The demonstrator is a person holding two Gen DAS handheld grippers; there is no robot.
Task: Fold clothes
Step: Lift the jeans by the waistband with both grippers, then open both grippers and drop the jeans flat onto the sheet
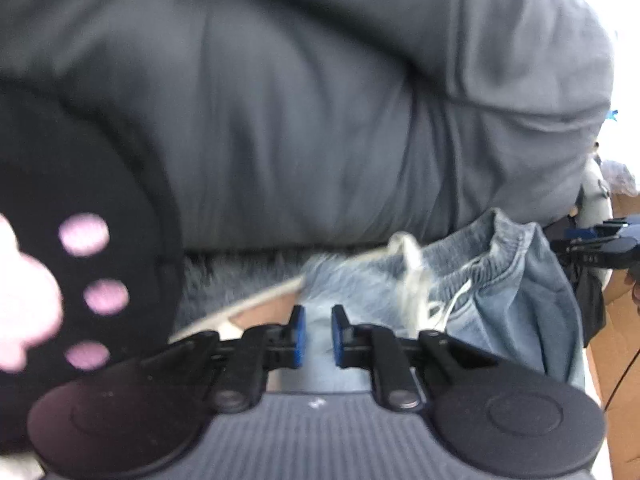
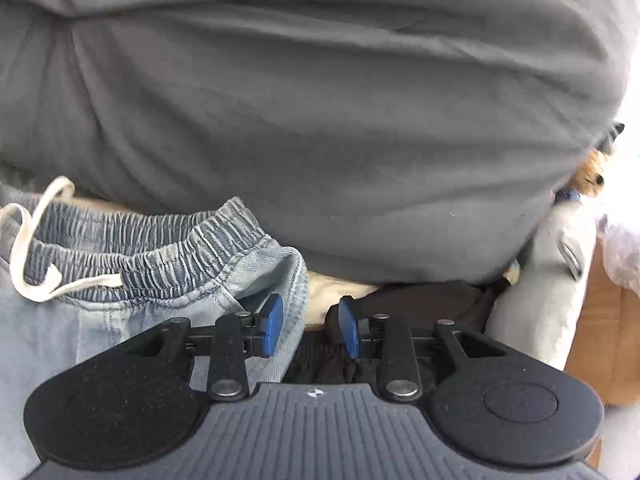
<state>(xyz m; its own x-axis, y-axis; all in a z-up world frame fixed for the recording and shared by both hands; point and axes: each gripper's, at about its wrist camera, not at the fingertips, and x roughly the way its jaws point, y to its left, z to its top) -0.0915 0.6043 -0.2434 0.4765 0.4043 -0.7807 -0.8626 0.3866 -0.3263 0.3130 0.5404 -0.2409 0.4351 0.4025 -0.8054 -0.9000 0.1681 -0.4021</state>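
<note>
A pair of light blue denim pants [image 1: 500, 304] with an elastic waistband [image 2: 160, 256] and a cream drawstring [image 2: 24, 240] lies bunched in front of a big grey cushion. My left gripper [image 1: 318, 336] is nearly closed, with a strip of the denim pinched between its blue pads. My right gripper [image 2: 310, 330] stands open at the pants' right edge. The denim hem touches its left pad [image 2: 272, 328], and the gap between the pads shows only the cream surface and dark cloth. In the left wrist view, the right gripper [image 1: 600, 244] shows at the far right.
The grey cushion [image 2: 320, 120] fills the back of both views. A black pillow with pink spots [image 1: 80, 240] sits at left, beside a grey fluffy cover [image 1: 224, 280]. A dark garment [image 2: 420, 304] lies under my right gripper. A cardboard box [image 2: 604, 320] and a plush toy [image 2: 592, 176] are at right.
</note>
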